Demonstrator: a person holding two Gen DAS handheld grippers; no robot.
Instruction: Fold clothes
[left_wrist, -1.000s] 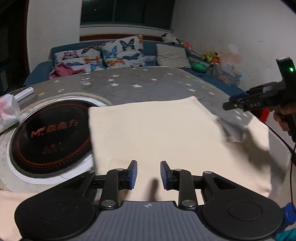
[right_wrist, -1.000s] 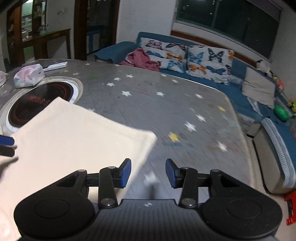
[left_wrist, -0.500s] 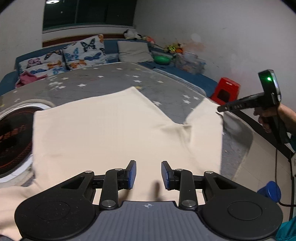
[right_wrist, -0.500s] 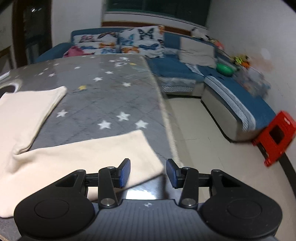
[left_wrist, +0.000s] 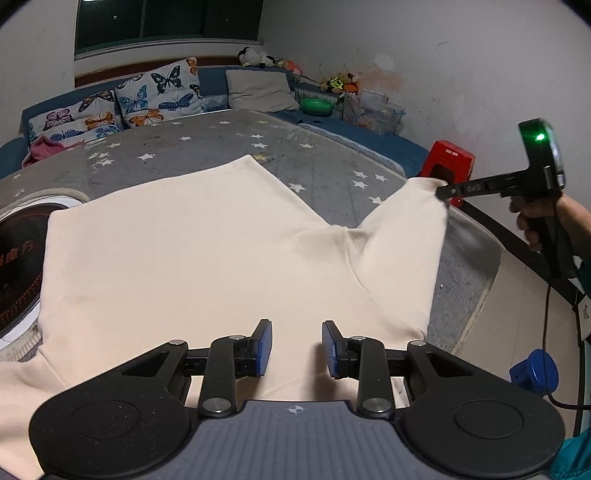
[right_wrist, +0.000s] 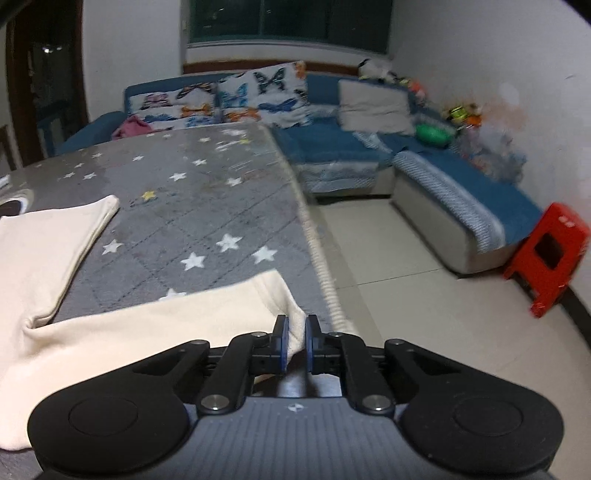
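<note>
Hand (left_wrist: 535, 221) behind right tongs (right_wrist: 294, 341) shows only leftward.

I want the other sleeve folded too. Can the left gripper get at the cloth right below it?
Probably yes. The left gripper hangs open just over the cream garment, nothing lying between them. The right gripper has just closed on the sleeve end at the far side, out of its way.

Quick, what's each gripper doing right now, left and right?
Left gripper: open, holding nothing, jaws apart above the cream garment.
Right gripper: just closed, pinching the garment's sleeve end.
</note>
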